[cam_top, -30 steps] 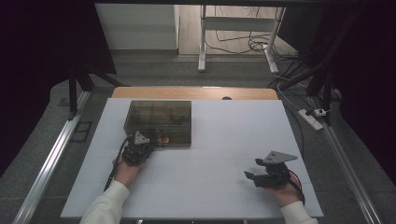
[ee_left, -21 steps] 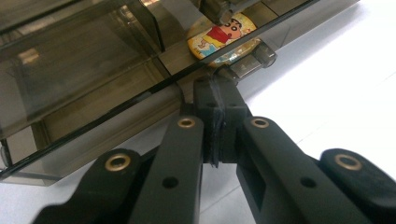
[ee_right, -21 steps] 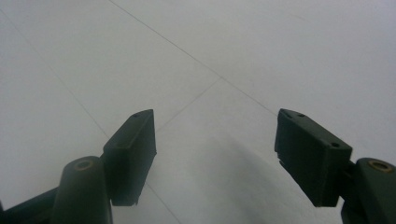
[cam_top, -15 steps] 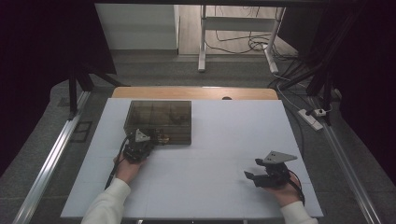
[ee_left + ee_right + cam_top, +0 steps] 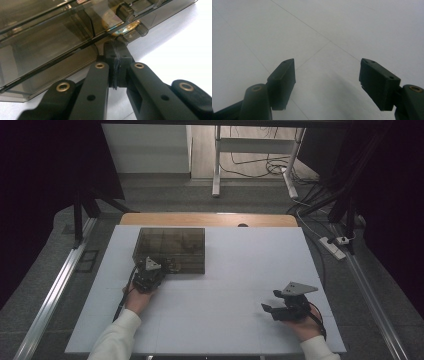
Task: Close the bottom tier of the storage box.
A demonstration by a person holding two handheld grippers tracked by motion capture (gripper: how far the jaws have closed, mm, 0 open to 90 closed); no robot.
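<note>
Your left gripper (image 5: 117, 62) is pinched together at the near edge of the smoky translucent plastic compartment box (image 5: 170, 249), a flat rectangle lying long side across the white bench (image 5: 235, 270), toward its far left corner. Your right gripper (image 5: 327, 82) stands apart over bare bench.

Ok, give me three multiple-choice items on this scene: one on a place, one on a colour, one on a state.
1. Where is the organizer box?
A. far left part of the table
B. near right corner
C. on the floor

2. What colour is the box?
A. bright red
B. smoky dark translucent
C. white

3. How do the right claw jaws stand?
A. shut on the box
B. shut on a cable
C. open over bare table

Key: A, the box lies far and left in the high view, by the left claw; B, its walls look tinted and see-through; C, a gap with nothing in it shows in the right gripper view.
</note>
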